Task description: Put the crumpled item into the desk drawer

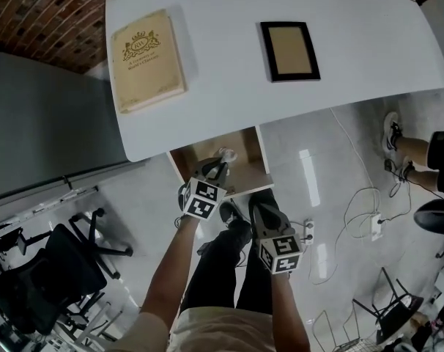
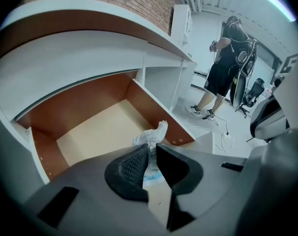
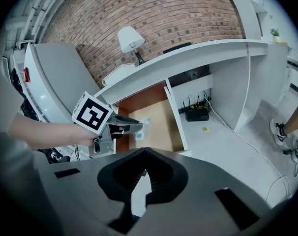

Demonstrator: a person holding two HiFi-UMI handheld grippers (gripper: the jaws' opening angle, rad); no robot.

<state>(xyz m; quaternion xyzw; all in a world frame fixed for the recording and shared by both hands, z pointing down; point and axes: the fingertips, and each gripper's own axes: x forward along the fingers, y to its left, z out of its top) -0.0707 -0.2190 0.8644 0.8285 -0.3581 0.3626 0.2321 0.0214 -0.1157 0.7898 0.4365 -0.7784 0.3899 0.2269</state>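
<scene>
The crumpled item [image 1: 225, 155] is a white wad of paper or plastic with blue print. My left gripper [image 1: 217, 169] is shut on it and holds it over the open desk drawer [image 1: 207, 152]. In the left gripper view the wad [image 2: 154, 135] sticks out past the pinching pads [image 2: 132, 166], above the drawer's pale wooden bottom [image 2: 95, 132]. My right gripper [image 1: 264, 210] hangs lower right of the drawer, over the floor, with its jaws together and nothing in them. The right gripper view shows the left gripper [image 3: 127, 127] and the wad [image 3: 143, 130] above the drawer [image 3: 161, 119].
On the white desk [image 1: 229, 94] lie a tan book [image 1: 146, 59] and a dark-framed picture [image 1: 289, 50]. Black office chairs [image 1: 53, 270] stand at the left. Another person's feet [image 1: 394, 141] and loose cables [image 1: 354, 218] are on the floor at the right. A router [image 3: 196, 114] sits under the desk.
</scene>
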